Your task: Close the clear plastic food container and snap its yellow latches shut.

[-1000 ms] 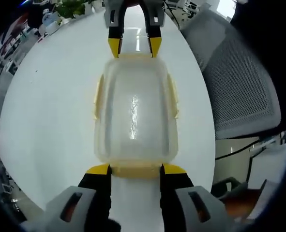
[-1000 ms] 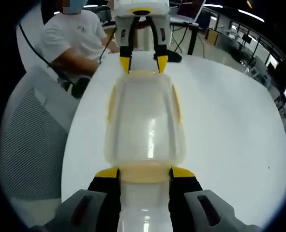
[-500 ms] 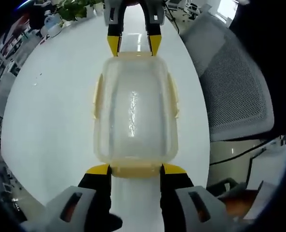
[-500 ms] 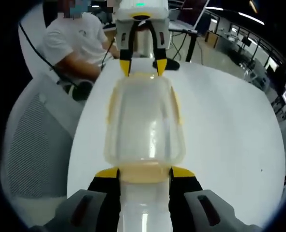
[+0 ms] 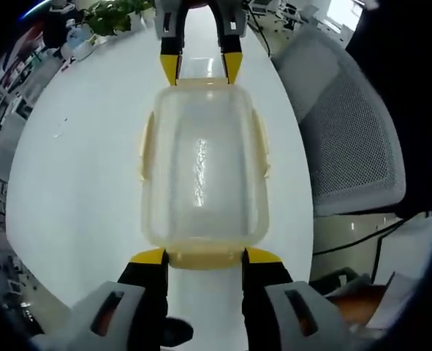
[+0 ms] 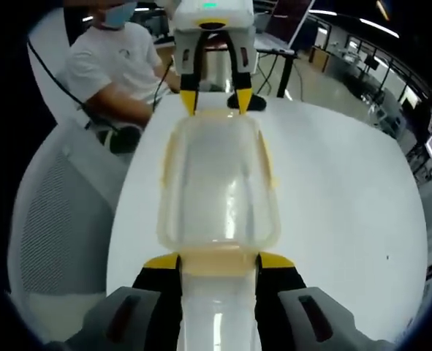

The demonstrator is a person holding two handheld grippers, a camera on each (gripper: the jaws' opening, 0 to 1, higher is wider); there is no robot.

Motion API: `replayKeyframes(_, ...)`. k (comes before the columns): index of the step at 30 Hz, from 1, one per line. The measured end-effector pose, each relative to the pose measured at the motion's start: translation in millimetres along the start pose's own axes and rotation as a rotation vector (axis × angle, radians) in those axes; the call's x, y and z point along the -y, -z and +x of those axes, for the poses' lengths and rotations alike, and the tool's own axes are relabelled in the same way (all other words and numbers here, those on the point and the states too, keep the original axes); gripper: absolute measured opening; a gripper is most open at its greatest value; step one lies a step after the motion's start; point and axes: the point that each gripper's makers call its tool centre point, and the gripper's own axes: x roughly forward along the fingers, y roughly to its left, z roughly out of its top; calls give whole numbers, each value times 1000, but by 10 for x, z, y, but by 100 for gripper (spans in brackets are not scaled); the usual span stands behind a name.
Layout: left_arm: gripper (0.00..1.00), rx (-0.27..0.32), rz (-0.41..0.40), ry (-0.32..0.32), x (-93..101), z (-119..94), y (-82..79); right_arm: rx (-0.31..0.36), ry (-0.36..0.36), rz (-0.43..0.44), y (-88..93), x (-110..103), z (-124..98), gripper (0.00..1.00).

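White table [image 5: 77, 168]; both tools [image 5: 205, 257] [image 6: 218, 262] pinch container [image 5: 201, 168] end latches.

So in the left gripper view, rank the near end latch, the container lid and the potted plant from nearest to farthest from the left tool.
1. Near end latch, between the left tool tips.
2. Container lid, just beyond, middle of the table.
3. Potted plant, far table edge, upper left.

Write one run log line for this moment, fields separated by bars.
container: lid on, on white table | left gripper: at near end latch | right gripper: at opposite end latch
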Motion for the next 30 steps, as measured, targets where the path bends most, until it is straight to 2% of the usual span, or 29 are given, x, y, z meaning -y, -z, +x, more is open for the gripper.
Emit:
replayKeyframes(15, 38, 9, 11, 11, 23, -31, -98, -23, 6, 9, 58, -49, -77, 37)
replayKeyframes(21, 38, 19, 12, -5, 5, -32, -155, -45, 12, 16, 127, -36, -67, 37)
replayKeyframes(30, 38, 7, 14, 6, -1, 3, -156, -40, 12, 22, 126, -40, -93, 37)
